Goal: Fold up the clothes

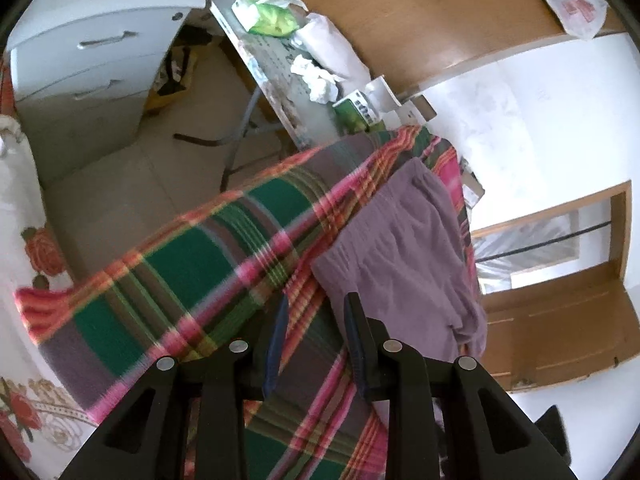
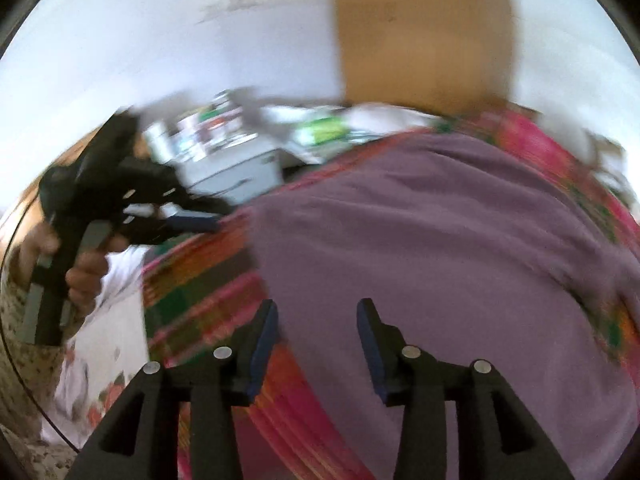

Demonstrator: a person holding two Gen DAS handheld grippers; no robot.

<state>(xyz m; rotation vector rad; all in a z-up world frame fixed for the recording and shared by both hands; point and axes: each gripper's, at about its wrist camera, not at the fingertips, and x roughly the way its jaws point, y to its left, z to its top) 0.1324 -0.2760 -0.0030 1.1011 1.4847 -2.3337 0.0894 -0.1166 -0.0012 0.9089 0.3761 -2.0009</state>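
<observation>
A purple garment (image 1: pixel 416 248) lies spread on a plaid blanket (image 1: pixel 192 264) of green, pink and grey that covers the bed. My left gripper (image 1: pixel 316 300) hovers open over the blanket, just left of the garment's near corner, holding nothing. In the right wrist view the purple garment (image 2: pixel 440 248) fills the middle and right, blurred by motion. My right gripper (image 2: pixel 318 306) stands open above the garment's near edge with nothing between its fingers. The left gripper (image 2: pixel 192 220) shows at the left of that view, held by a hand (image 2: pixel 86 276), its tips at the garment's left edge.
A folding table (image 1: pixel 280 92) cluttered with bags, tissues and boxes stands beyond the bed's far end. A grey drawer cabinet (image 1: pixel 92 64) sits at the upper left past bare floor. A floral sheet (image 1: pixel 24 208) borders the blanket. A wooden door (image 1: pixel 452 20) and white wall lie behind.
</observation>
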